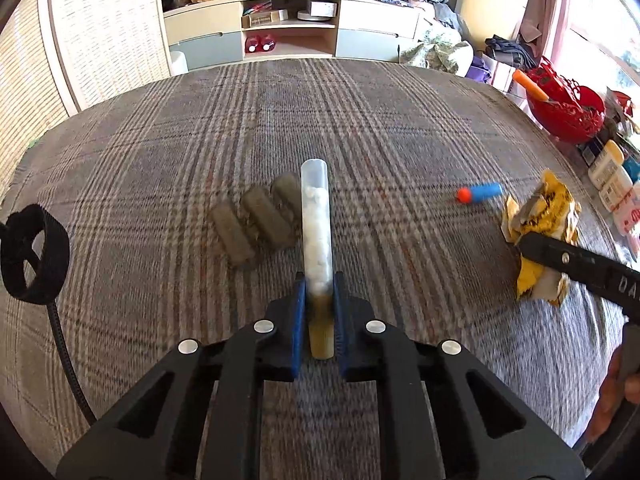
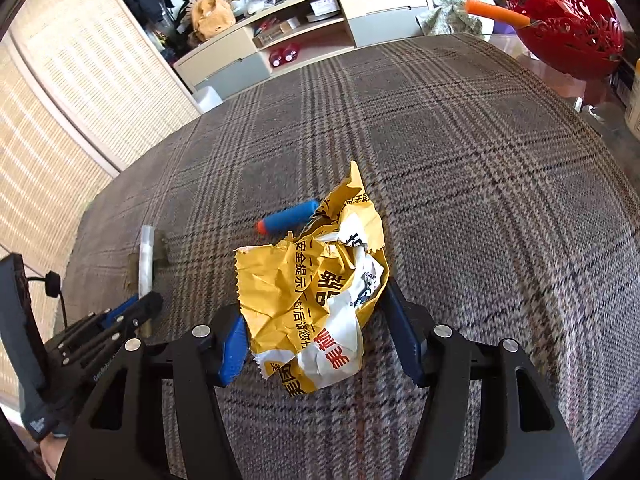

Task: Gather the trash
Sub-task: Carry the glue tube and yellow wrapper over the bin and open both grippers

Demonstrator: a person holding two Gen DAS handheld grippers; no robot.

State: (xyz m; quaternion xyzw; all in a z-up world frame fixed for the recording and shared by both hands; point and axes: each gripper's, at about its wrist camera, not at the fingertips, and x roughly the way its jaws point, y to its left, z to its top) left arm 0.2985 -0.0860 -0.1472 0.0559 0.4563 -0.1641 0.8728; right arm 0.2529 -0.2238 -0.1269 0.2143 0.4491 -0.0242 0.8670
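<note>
My left gripper (image 1: 319,292) is shut on a clear plastic tube (image 1: 316,224) holding white bits and a yellowish end; the tube points away from me over the plaid tablecloth (image 1: 160,152). My right gripper (image 2: 316,320) is closed around a crumpled yellow and white wrapper (image 2: 316,300), its blue pads touching both sides. The wrapper also shows in the left wrist view (image 1: 540,236) under the right gripper's finger. A blue foam dart with an orange tip (image 2: 288,216) lies just beyond the wrapper. The left gripper with the tube (image 2: 146,258) shows at the left of the right wrist view.
A grey-brown moulded piece with three lobes (image 1: 256,220) lies beside the tube. A red openwork basket (image 2: 568,36) holding an orange dart (image 2: 496,14) stands at the far right. White bottles (image 1: 612,176) line the right edge. A black strap loop (image 1: 32,252) hangs left.
</note>
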